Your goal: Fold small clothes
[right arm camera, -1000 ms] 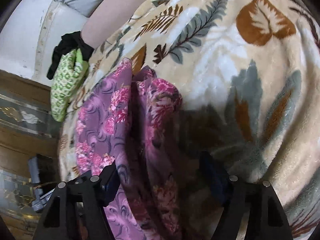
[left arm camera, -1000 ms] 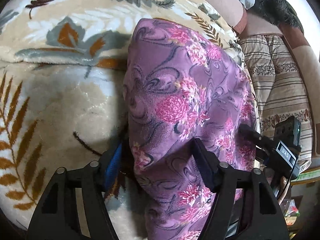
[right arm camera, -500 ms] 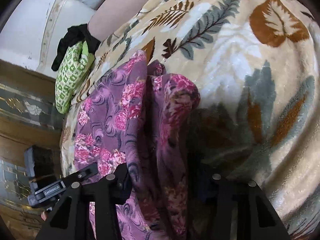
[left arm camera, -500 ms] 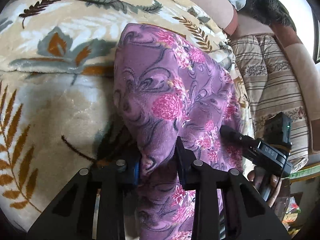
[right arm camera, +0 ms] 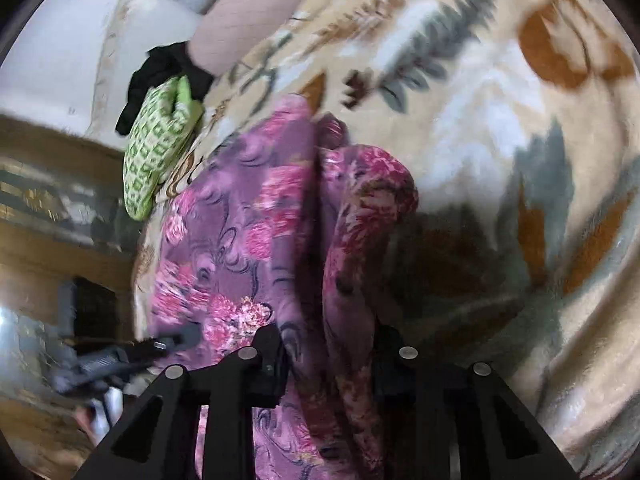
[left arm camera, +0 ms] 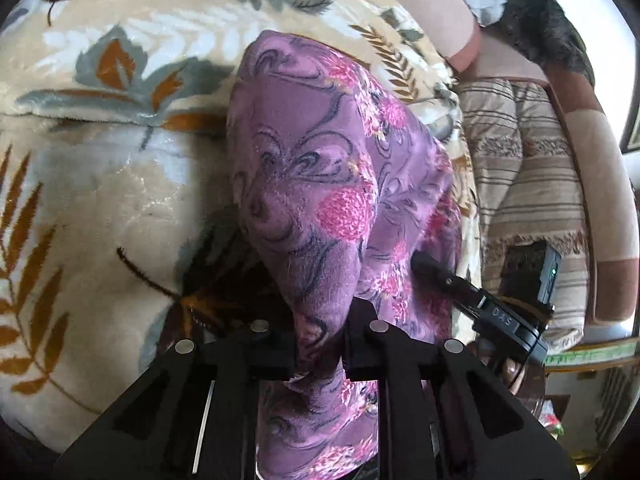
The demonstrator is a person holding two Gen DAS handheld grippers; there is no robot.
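A purple garment with pink flowers [left arm camera: 320,184] lies on a cream blanket with leaf print [left arm camera: 100,200]. My left gripper [left arm camera: 320,340] has a bunched fold of this garment between its jaws, which are closing, and the pads press on the cloth. In the right wrist view the same garment [right arm camera: 240,240] lies in long folds, and my right gripper [right arm camera: 330,360] is closing on a thick fold that fills the gap between its pads. The right gripper [left arm camera: 480,304] also shows at the garment's right edge in the left wrist view. The cloth hides both pairs of pads in part.
A green patterned cloth [right arm camera: 156,160] and a black cloth [right arm camera: 164,68] lie at the blanket's far edge. A striped beige cushion [left arm camera: 528,184] and a dark furry thing [left arm camera: 548,24] lie on the sofa to the right. A pink bolster [left arm camera: 420,0] runs along the back.
Both grippers' jaws have narrowed from wide apart until they pinch folds of the purple garment. The cloth has bunched up between them. Neither hand has shifted much.
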